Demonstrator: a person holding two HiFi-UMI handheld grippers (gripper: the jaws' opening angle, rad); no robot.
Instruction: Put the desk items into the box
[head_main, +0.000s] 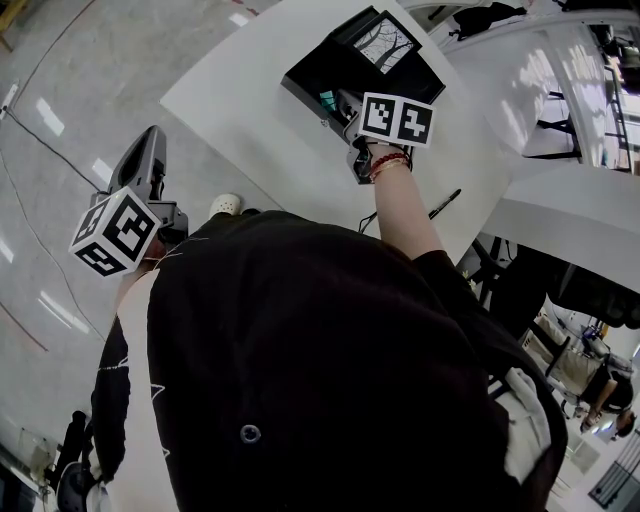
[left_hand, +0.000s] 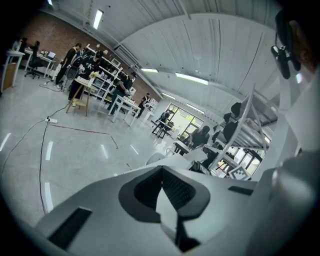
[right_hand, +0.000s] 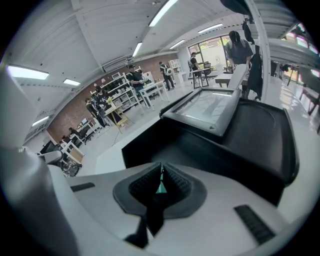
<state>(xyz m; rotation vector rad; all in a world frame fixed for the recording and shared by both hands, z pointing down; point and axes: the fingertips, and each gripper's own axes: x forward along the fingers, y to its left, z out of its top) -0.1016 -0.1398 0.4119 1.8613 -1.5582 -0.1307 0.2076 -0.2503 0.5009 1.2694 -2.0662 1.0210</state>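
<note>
A black box (head_main: 320, 70) stands open on the white table (head_main: 250, 100), its raised lid (head_main: 385, 42) lined with a pale picture. My right gripper (head_main: 345, 105) reaches into the box's near side, and its jaws are shut on a thin teal item (right_hand: 161, 186) with only a sliver showing between the pads. In the right gripper view the box's dark inside (right_hand: 210, 145) and lid (right_hand: 205, 107) fill the scene ahead. My left gripper (head_main: 150, 140) hangs off the table's left side over the floor, shut, with nothing in it (left_hand: 161, 172). A black pen (head_main: 444, 204) lies on the table by my right forearm.
A small white rounded object (head_main: 225, 205) sits near the table's front edge, by my body. Further white tables (head_main: 560, 60) stand at the right. Grey floor (head_main: 60, 150) lies to the left. People and desks are far off in the hall (left_hand: 85, 65).
</note>
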